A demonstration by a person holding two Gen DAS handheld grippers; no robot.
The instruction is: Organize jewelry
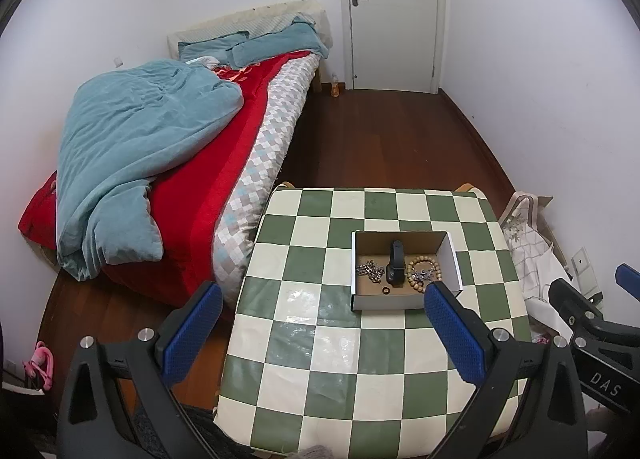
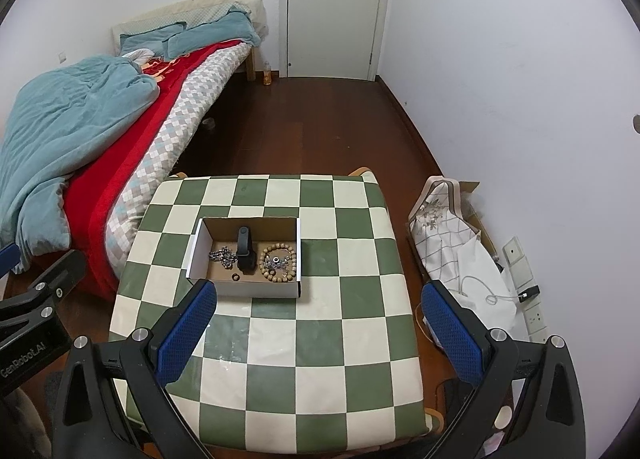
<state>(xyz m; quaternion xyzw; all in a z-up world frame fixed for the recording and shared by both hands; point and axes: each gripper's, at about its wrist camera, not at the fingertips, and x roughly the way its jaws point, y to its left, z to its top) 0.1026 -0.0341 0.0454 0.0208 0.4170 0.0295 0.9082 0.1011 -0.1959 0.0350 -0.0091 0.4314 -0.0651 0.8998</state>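
Note:
A white cardboard box (image 1: 454, 259) (image 2: 196, 251) stands on the green and white checkered table (image 1: 320, 359) (image 2: 312, 339). In it lie a silver chain (image 1: 370, 270) (image 2: 222, 255), a black watch band (image 1: 396, 265) (image 2: 245, 251), a wooden bead bracelet (image 1: 422, 273) (image 2: 278, 264) with small silver pieces inside it, and a small dark ring (image 1: 386, 290) (image 2: 235, 277). My left gripper (image 1: 322, 307) is open and empty above the table's near left. My right gripper (image 2: 320, 303) is open and empty above the table, just short of the box.
A bed (image 1: 160, 163) (image 2: 100, 139) with a teal duvet and red blanket runs along the table's left. White cloth bags (image 1: 532, 255) (image 2: 460, 259) lie on the floor to the right by the wall. A white door (image 1: 394, 11) stands at the far end.

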